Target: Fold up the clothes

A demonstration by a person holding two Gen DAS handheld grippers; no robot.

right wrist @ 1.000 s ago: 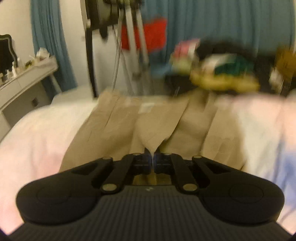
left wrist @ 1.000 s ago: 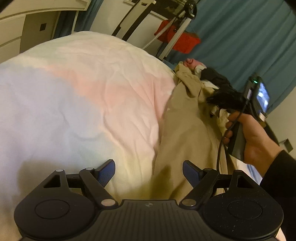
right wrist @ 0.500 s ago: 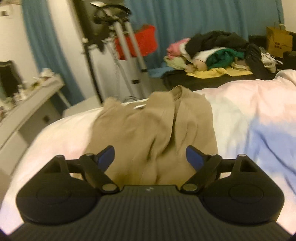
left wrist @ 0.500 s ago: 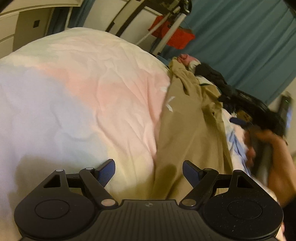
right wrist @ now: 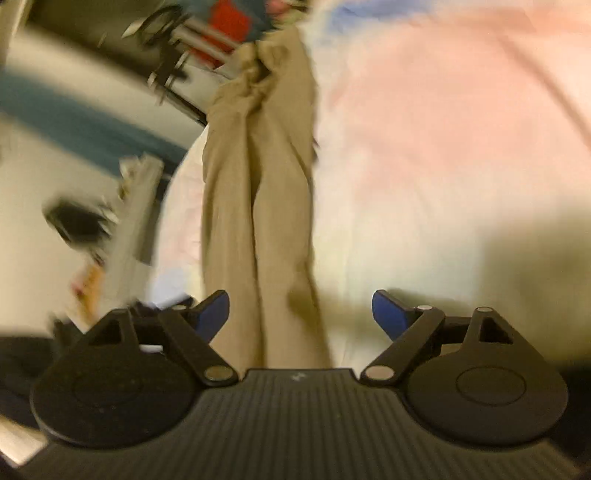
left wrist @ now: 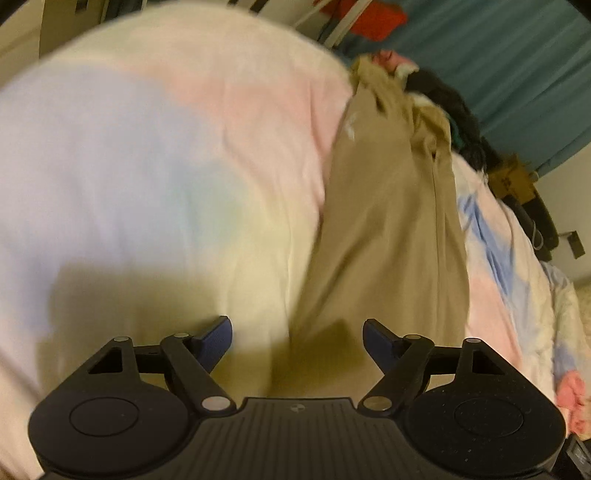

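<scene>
A pair of tan trousers (left wrist: 388, 221) lies lengthwise on a pastel pink, blue and yellow duvet (left wrist: 166, 166), with the waist bunched at the far end. My left gripper (left wrist: 297, 334) is open and empty, just above the trousers' near end. In the right wrist view the trousers (right wrist: 258, 192) run away from me, folded lengthwise, and my right gripper (right wrist: 301, 314) is open and empty over their near end. Both views are blurred by motion.
A heap of mixed clothes (left wrist: 443, 99) lies past the trousers' far end, before a teal curtain (left wrist: 517, 55). A metal stand with a red bag (right wrist: 221, 26) stands beyond the bed. The bed's edge and white furniture (right wrist: 136, 206) are to the left in the right wrist view.
My right gripper let go of the trousers, opened, and swung round to their other end. The left gripper stayed open, shifting slightly. The right hand has left the left wrist view.
</scene>
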